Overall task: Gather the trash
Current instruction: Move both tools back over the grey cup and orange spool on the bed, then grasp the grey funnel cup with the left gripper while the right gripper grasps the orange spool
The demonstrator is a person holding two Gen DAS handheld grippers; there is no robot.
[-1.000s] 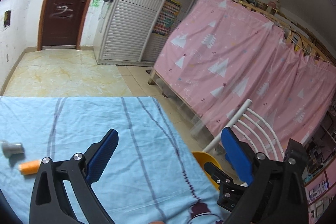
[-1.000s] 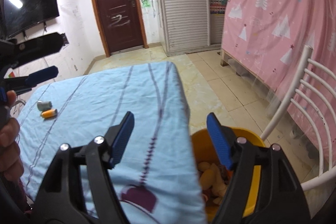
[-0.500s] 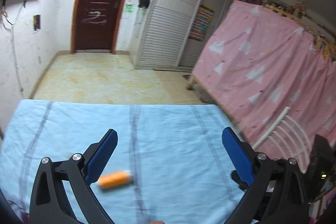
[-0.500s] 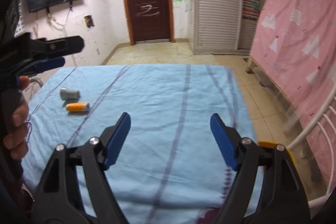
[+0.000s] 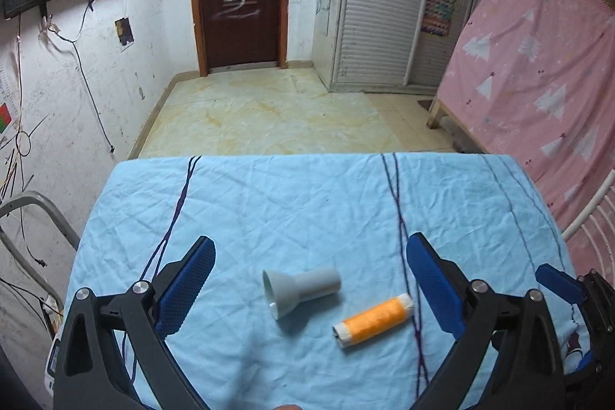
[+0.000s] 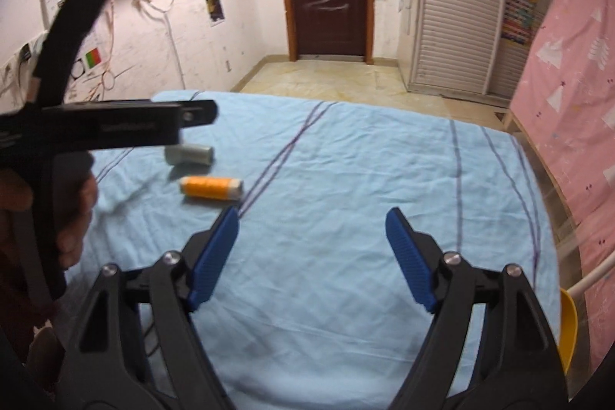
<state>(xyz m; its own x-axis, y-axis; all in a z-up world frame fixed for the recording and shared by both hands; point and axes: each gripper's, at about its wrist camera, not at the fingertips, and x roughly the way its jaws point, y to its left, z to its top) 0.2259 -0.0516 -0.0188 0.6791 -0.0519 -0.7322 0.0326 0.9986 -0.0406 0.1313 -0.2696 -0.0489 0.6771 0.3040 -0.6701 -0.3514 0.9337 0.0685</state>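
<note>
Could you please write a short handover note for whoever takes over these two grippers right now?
Left gripper: open, empty, above the grey funnel-shaped piece and orange thread spool.
Right gripper: jaws have just been opening, nothing between them, over bare blue cloth.
Yellow bin: off the table's right edge.
Done: cannot tell.
Left: both items, lying side by side, into the bin.

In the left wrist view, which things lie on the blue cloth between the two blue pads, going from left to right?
Left pad of the left tongs → grey funnel-shaped piece → orange thread spool → right pad. Nothing is gripped.
</note>
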